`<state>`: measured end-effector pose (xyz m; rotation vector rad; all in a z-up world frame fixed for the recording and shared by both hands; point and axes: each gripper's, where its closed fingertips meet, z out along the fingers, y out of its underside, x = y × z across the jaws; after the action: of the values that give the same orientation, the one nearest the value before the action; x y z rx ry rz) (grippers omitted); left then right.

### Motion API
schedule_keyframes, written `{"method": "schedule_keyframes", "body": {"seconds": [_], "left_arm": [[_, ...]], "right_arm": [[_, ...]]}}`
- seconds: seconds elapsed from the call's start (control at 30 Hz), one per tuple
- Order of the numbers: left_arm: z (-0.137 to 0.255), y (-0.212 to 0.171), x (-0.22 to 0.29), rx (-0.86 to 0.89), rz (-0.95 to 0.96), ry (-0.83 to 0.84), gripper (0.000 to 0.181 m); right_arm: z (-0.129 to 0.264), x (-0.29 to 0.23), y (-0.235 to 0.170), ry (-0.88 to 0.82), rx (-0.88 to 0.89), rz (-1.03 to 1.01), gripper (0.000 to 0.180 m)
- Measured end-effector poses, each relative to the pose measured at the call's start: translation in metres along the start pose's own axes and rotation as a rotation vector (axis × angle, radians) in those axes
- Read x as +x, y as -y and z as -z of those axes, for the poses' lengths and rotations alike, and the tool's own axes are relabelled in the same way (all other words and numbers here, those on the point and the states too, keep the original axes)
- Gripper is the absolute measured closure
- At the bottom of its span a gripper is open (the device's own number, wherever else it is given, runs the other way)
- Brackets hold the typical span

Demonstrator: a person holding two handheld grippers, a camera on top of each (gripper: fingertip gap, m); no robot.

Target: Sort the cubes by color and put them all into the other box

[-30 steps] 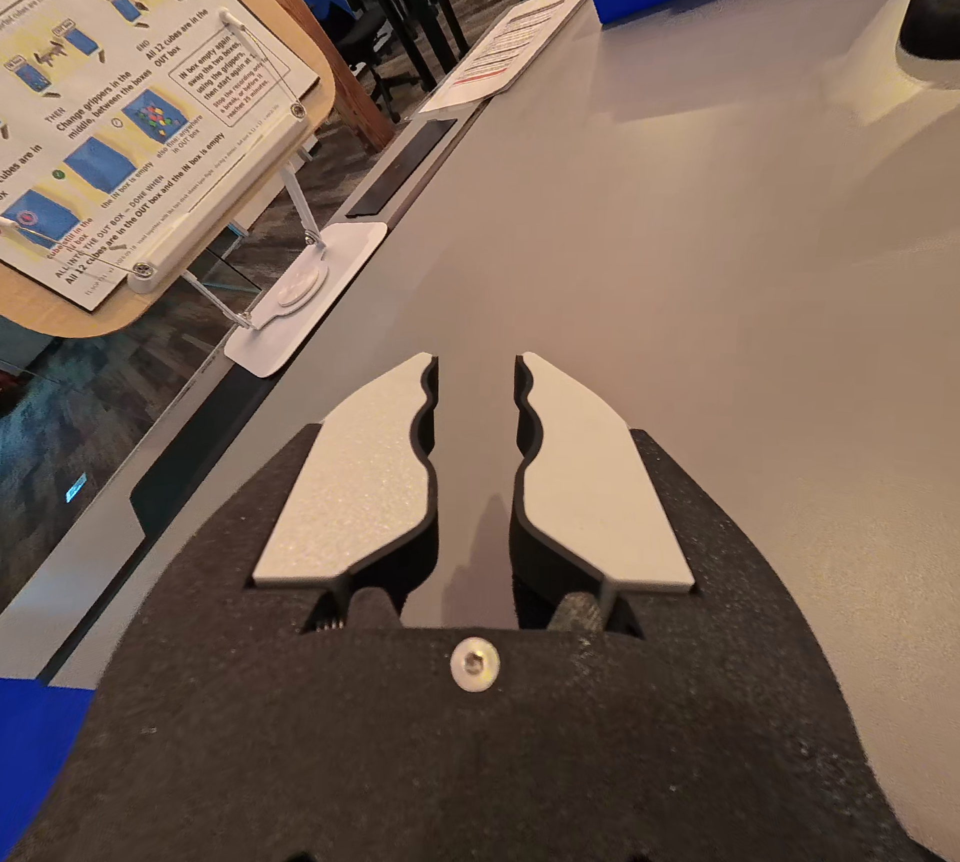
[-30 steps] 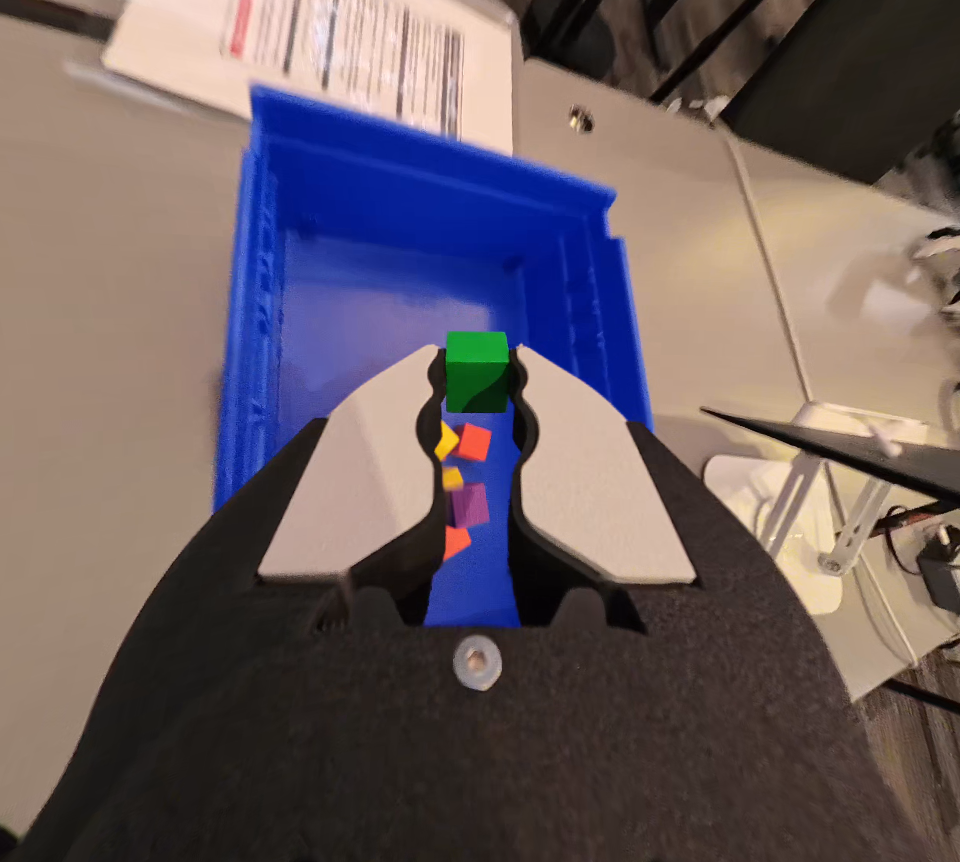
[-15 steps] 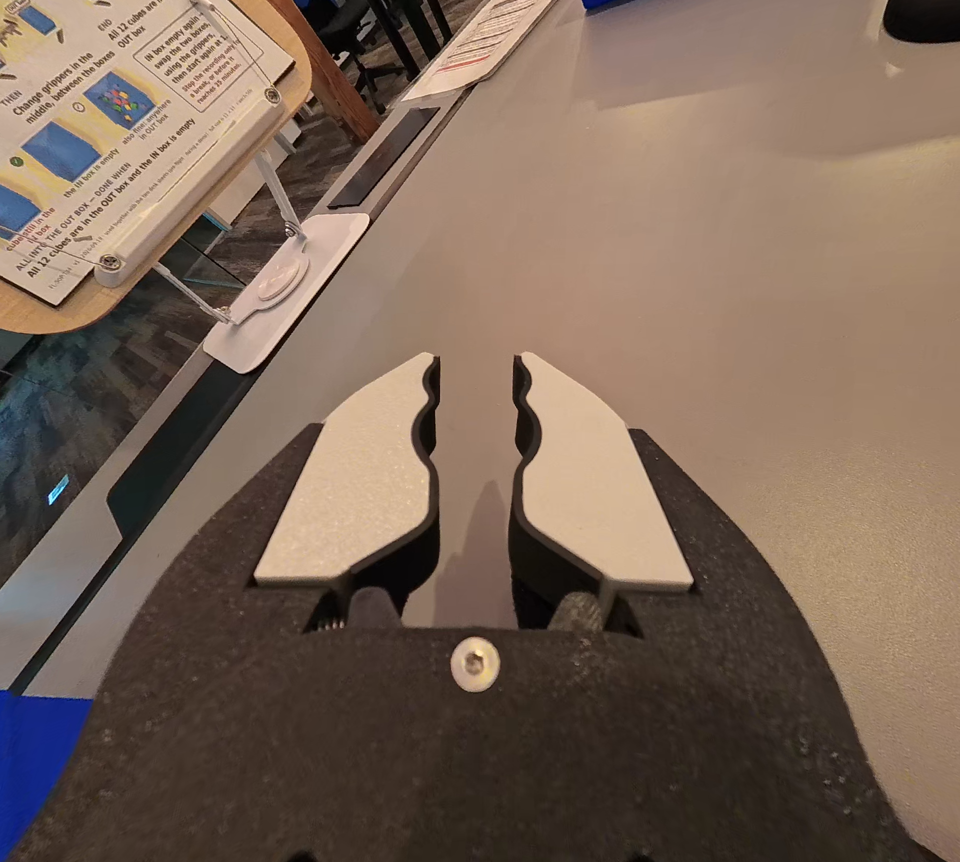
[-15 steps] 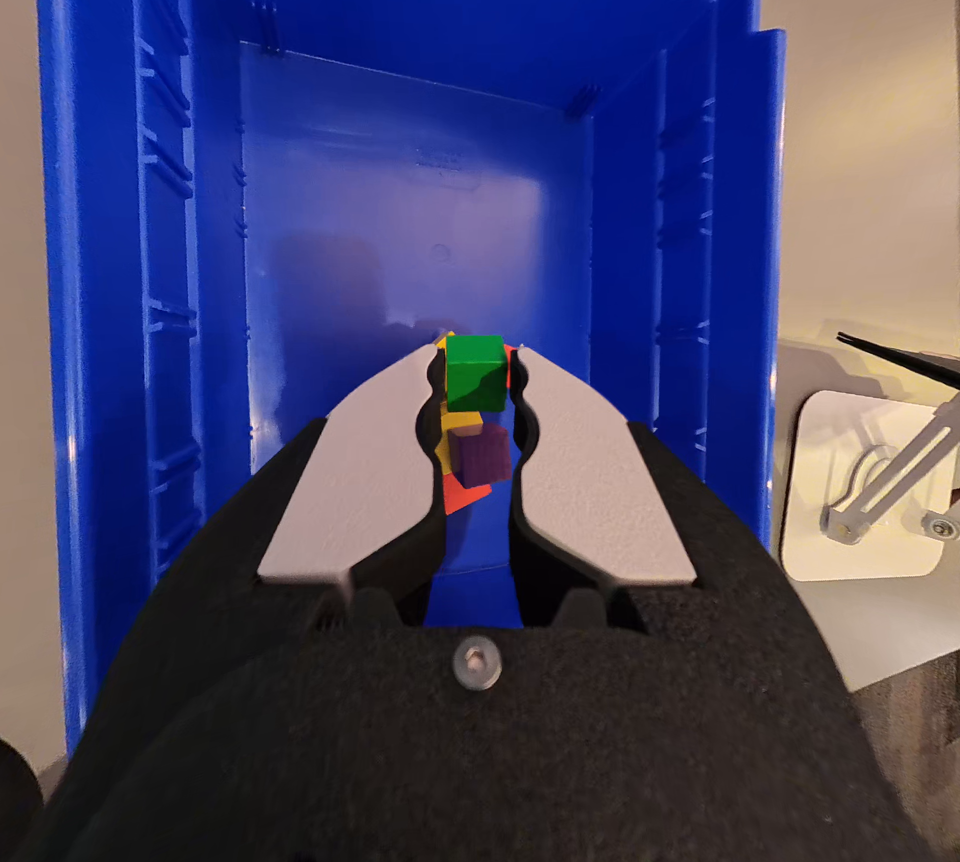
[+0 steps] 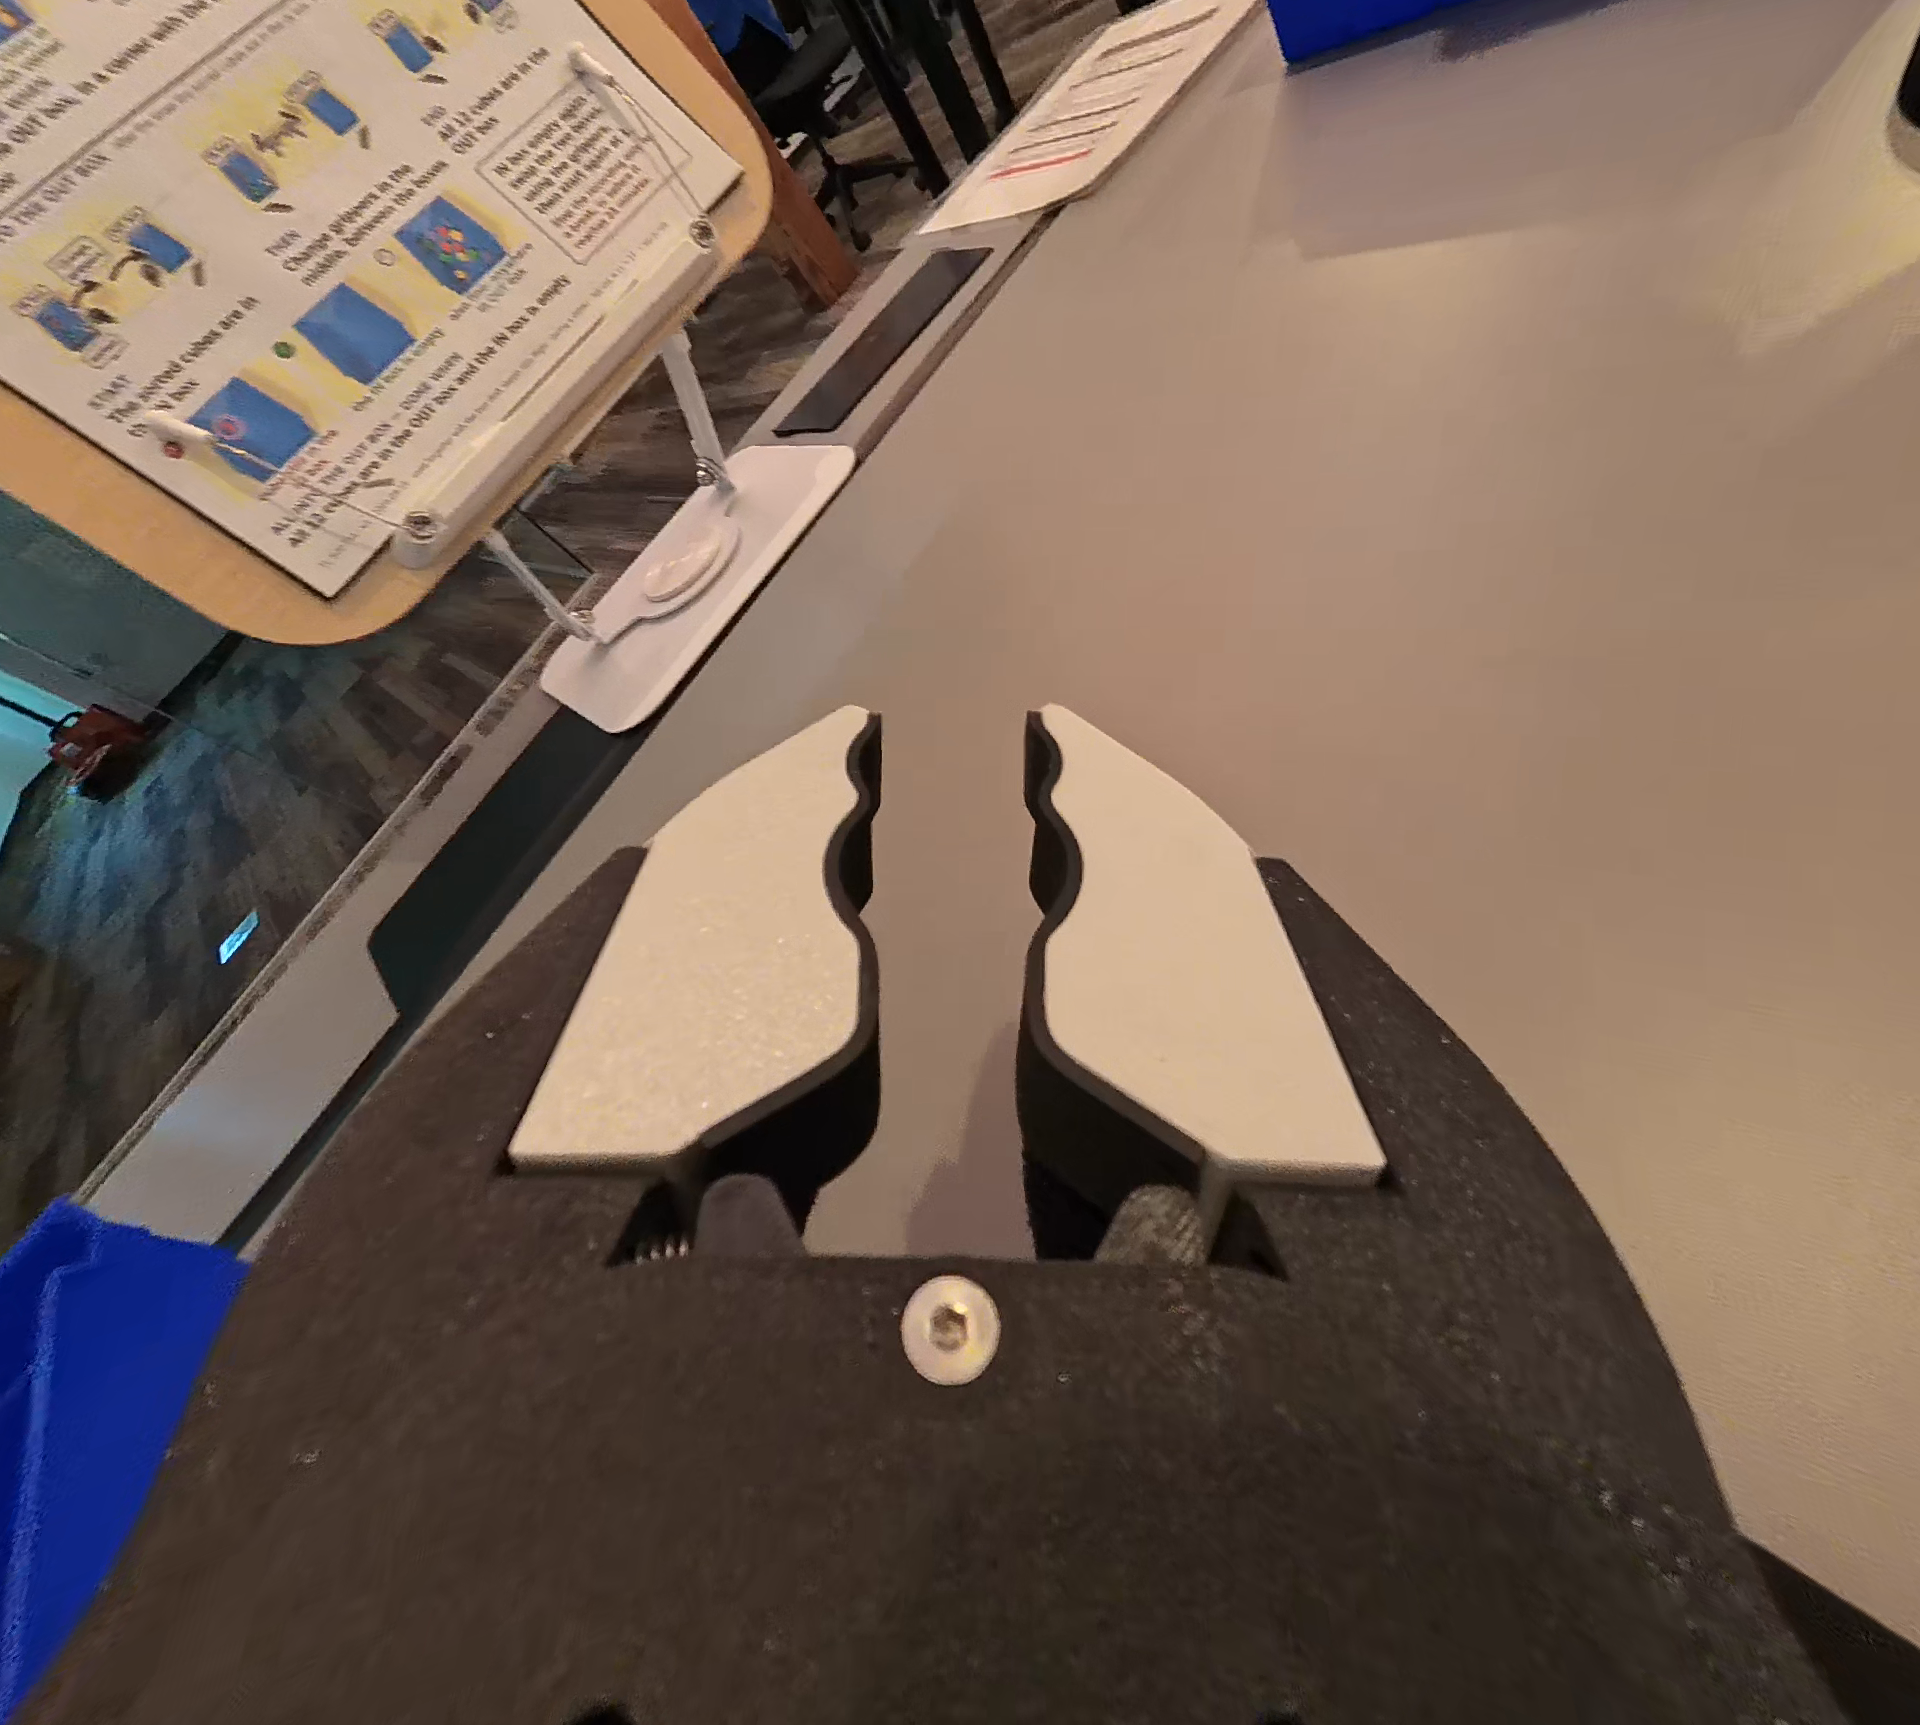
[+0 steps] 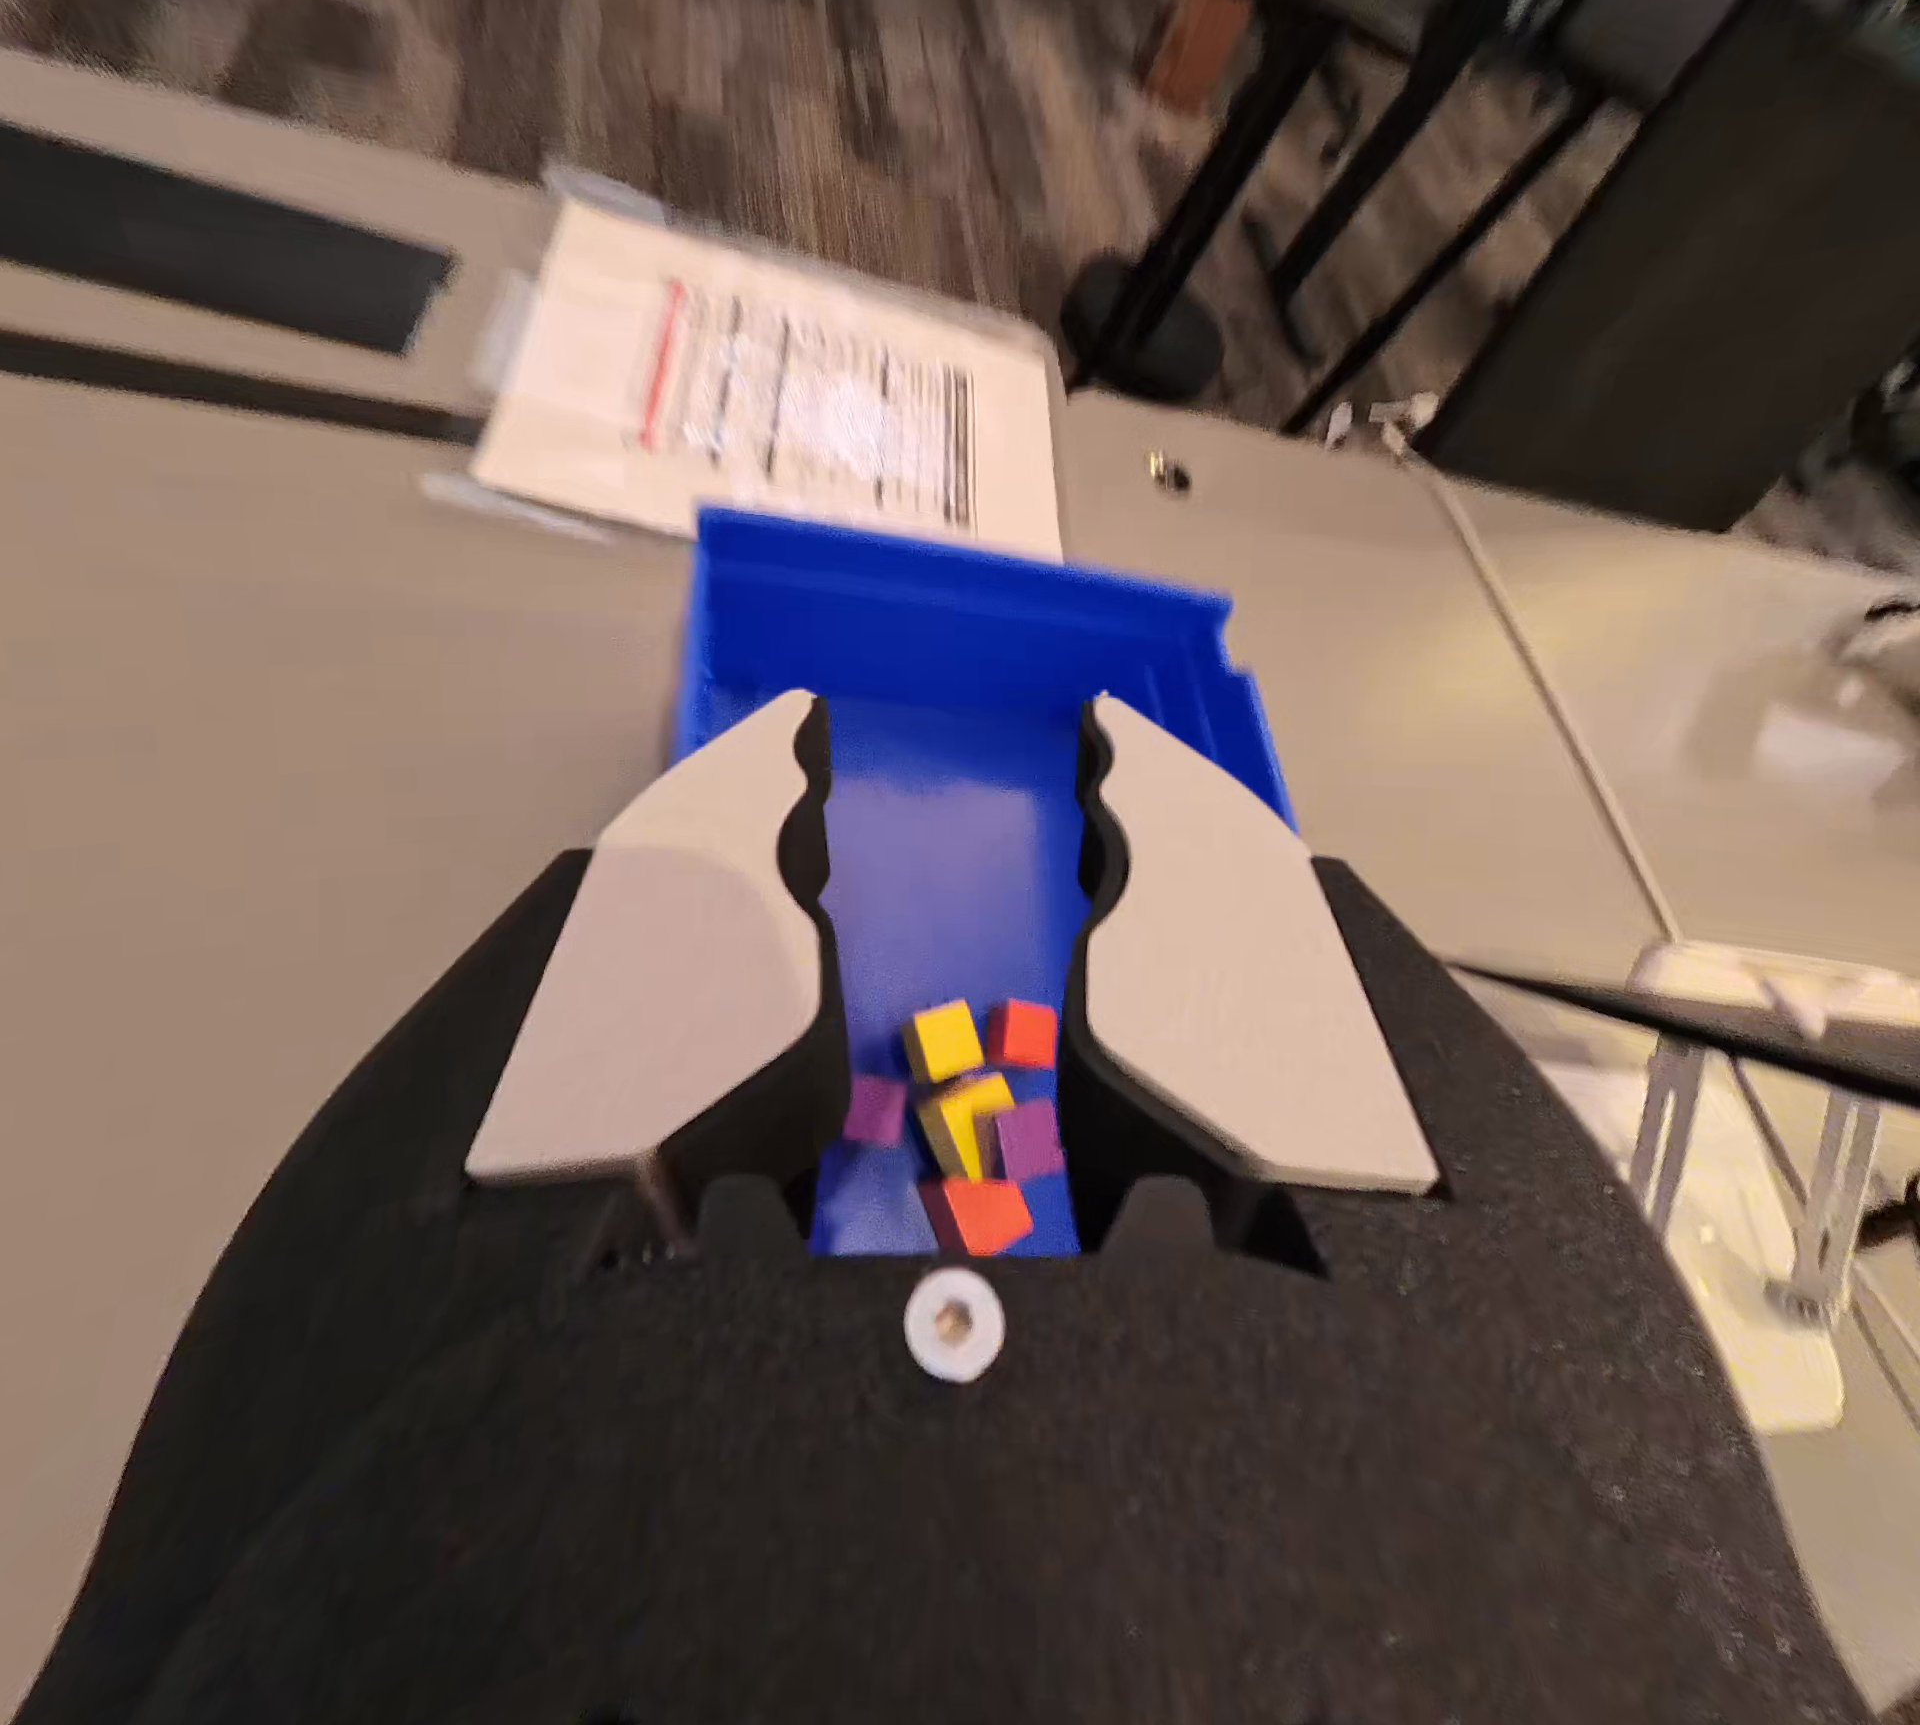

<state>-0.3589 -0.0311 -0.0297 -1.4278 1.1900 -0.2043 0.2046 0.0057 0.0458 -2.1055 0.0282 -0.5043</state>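
The right tool (image 6: pixel 951 719) is spread wide and holds nothing, above a blue box (image 6: pixel 966 626) near the table's (image 6: pixel 260 636) far edge, just beside a printed sheet (image 6: pixel 790 408). Yellow (image 6: pixel 940 1039), red (image 6: pixel 1021 1033) and purple (image 6: pixel 875 1110) cubes lie clustered at the box's near end. The left tool (image 5: pixel 953 725) is narrowly parted and bare over the table, with an instruction stand (image 5: pixel 691 574) at the table's left edge.
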Motion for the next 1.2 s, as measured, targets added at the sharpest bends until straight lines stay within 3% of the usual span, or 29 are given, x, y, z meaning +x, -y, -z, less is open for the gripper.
{"method": "schedule_keyframes", "body": {"seconds": [0.23,0.37,0.57,0.7,0.9,1.2], "left_arm": [[0.03,0.008,-0.046,-0.01,0.0,0.161,0.156],[0.063,0.0,-0.085,-0.083,-0.014,0.263,0.156],[0.13,-0.05,-0.142,-0.403,-0.005,0.28,0.153],[0.172,-0.1,-0.169,-0.613,0.076,0.231,0.152],[0.214,-0.185,-0.157,-0.953,0.18,-0.047,0.148],[0.249,-0.259,-0.165,-1.34,0.214,-0.164,0.151]], "right_arm": [[0.051,-0.075,0.089,0.045,0.306,0.09,0.122],[0.079,-0.15,0.122,0.203,0.447,0.156,0.116],[0.138,-0.312,0.127,0.709,0.57,0.315,0.117],[0.163,-0.382,0.104,0.852,0.559,0.496,0.116],[0.165,-0.414,0.085,0.968,0.505,0.527,0.115],[0.137,-0.409,0.081,0.964,0.412,0.472,0.116]]}}
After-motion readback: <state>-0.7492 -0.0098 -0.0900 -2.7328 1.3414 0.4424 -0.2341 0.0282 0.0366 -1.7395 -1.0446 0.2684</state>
